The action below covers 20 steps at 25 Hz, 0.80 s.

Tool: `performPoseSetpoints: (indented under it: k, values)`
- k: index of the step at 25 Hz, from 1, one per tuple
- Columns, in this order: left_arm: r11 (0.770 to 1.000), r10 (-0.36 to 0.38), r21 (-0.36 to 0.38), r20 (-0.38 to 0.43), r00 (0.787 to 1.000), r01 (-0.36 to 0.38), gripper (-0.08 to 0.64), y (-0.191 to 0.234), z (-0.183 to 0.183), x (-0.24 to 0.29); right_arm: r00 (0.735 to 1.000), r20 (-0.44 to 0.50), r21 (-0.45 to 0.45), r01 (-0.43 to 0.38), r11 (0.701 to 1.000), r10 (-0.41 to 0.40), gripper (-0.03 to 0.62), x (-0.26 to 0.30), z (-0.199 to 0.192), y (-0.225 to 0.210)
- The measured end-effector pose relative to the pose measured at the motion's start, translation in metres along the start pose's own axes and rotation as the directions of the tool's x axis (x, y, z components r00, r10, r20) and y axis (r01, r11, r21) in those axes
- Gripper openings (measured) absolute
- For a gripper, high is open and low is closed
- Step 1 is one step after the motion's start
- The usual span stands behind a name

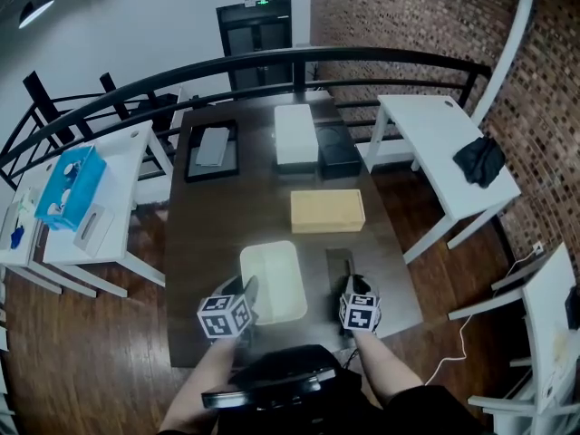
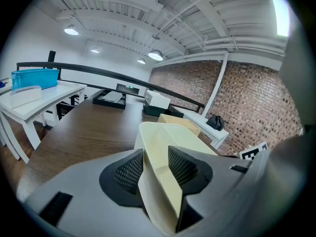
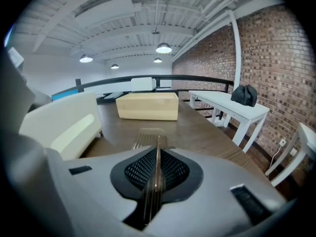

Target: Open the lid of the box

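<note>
An open cream box [image 1: 276,275] lies on the dark wooden table [image 1: 208,234] just in front of me. My left gripper [image 1: 249,292] is shut on its near wall; in the left gripper view the pads [image 2: 129,172] pinch that cream box [image 2: 165,135] wall, the left gripper [image 2: 154,171] straddling it. To the box's right a thin dark lid [image 1: 341,268] lies flat, and my right gripper [image 1: 349,288] is shut on its near edge. In the right gripper view the lid [image 3: 147,138] shows edge-on between the right gripper [image 3: 157,171] jaws, with the cream box [image 3: 64,122] at left.
A shut tan box [image 1: 327,210] sits mid-table beyond both. Farther back are a white box [image 1: 295,134], a black box [image 1: 338,152] and a black tray [image 1: 213,149]. White side tables flank the table: blue bin [image 1: 71,184] left, black bag [image 1: 480,159] right.
</note>
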<state>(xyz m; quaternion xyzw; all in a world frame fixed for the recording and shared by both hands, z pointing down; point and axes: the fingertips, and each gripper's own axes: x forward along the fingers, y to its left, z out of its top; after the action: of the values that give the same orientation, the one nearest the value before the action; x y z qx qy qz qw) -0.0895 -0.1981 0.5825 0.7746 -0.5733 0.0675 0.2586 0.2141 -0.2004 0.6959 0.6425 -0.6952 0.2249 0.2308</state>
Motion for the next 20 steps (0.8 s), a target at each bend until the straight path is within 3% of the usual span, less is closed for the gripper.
performPoseSetpoints:
  k: [4, 7, 11, 17, 20]
  values:
    - [0.998, -0.034, -0.042, 0.057, 0.998, 0.036, 0.158, 0.005, 0.007, -0.006, 0.993, 0.097, 0.114, -0.080, 0.990, 0.069, 0.028, -0.031, 0.034, 0.001]
    - [0.995, -0.076, -0.056, 0.157, 0.985, 0.086, 0.156, 0.006, 0.029, -0.026, 0.977, 0.194, 0.140, -0.121, 0.983, 0.092, 0.005, -0.061, 0.070, -0.001]
    - [0.988, -0.128, -0.044, 0.295, 0.947, 0.147, 0.132, 0.007, 0.063, -0.064, 0.939, 0.318, 0.148, -0.186, 0.971, 0.131, 0.003, -0.100, 0.112, 0.001]
    - [0.974, -0.206, 0.007, 0.443, 0.873, 0.227, 0.130, 0.006, 0.101, -0.129, 0.844, 0.508, 0.126, -0.268, 0.955, 0.170, 0.002, -0.157, 0.168, 0.008]
    - [0.975, -0.203, 0.020, 0.485, 0.851, 0.221, 0.130, 0.012, 0.110, -0.156, 0.831, 0.525, 0.097, -0.275, 0.956, 0.186, 0.002, -0.167, 0.173, 0.009]
